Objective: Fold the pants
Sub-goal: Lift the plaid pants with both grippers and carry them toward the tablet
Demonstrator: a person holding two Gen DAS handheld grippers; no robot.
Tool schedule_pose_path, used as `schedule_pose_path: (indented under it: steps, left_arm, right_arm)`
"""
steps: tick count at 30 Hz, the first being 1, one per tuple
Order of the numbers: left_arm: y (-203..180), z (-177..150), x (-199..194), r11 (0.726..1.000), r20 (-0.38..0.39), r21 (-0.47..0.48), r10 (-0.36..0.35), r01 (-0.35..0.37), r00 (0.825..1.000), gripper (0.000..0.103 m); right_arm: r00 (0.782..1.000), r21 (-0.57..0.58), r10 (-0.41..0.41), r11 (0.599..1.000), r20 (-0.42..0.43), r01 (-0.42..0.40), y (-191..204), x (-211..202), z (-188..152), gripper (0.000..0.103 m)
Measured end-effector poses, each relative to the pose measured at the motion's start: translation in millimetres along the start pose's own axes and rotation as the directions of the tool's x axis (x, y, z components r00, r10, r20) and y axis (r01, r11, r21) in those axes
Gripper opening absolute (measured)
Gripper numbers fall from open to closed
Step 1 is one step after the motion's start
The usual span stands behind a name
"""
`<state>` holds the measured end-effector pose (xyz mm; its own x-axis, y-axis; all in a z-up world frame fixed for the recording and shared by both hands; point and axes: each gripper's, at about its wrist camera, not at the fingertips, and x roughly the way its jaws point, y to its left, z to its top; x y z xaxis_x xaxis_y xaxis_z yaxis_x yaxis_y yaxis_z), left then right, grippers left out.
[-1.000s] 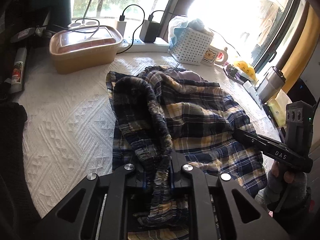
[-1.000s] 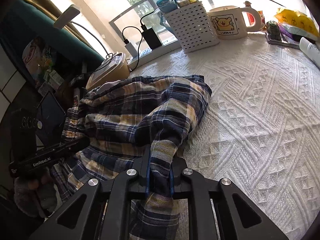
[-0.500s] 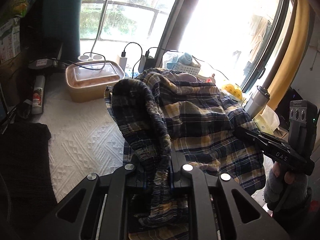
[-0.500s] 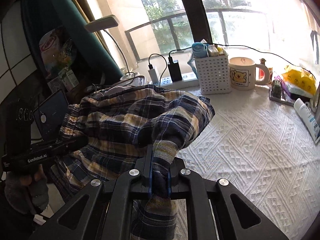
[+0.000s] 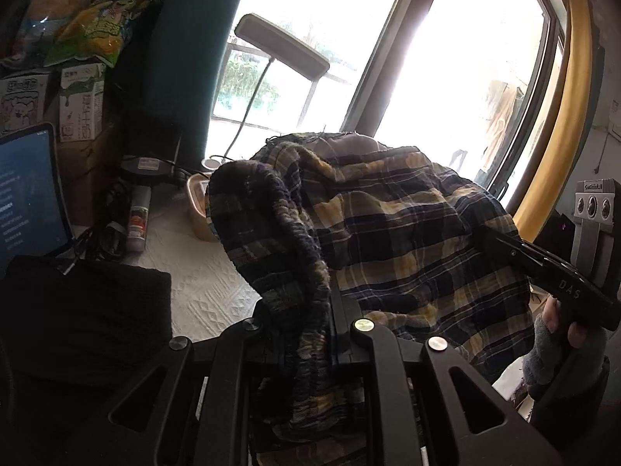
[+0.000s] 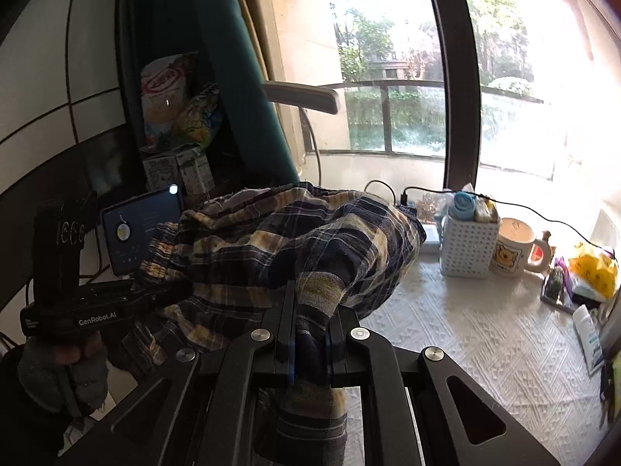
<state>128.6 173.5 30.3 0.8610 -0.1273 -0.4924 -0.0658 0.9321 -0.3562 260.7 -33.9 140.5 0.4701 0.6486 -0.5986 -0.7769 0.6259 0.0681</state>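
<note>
Tablecloth (image 6: pixel 485 334), white and textured, spread below and ahead of both grippers. Pants (image 5: pixel 388 233), navy and yellow plaid, lifted clear of that cloth and hanging as a slack sheet between the two grippers; same pants (image 6: pixel 295 240) bunched ahead of the right gripper. Left gripper (image 5: pixel 306 334) pinching the gathered elastic waistband, fabric filling the gap between its fingers and drooping behind them. Right gripper (image 6: pixel 310 334) pressed together on a fold of plaid fabric, more of it dangling below the grip. Right gripper (image 5: pixel 543 275) also seen far right of the left one, its tip buried in the cloth. Left gripper (image 6: pixel 104 306) likewise seen far left of the right one. Basket (image 6: pixel 467 248), white and perforated, ahead and to the right of the right gripper. Mug (image 6: pixel 514 248) with a bear print just beside it, further right.
</note>
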Motion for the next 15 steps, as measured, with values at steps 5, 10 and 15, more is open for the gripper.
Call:
schedule_pose_path:
  steps: [5,10,15]
  left_arm:
    - [23,5,-33,1.0,0.067,-0.013,0.018,-0.018,0.998,0.013]
    - [51,-3,-57,0.998,0.097,-0.068,0.021,-0.015,0.995,0.013]
    - [76,-5,-93,0.993,0.153,-0.113,0.055,-0.037,0.987,0.013]
  right_arm:
    - [0.999,-0.064,0.026,0.998,0.025,-0.024,37,3,21,0.01]
    - [0.997,-0.133,0.061,0.99,0.041,-0.055,81,5,44,0.009]
    - [0.993,-0.212,0.108,0.972,0.04,-0.097,130,11,65,0.009]
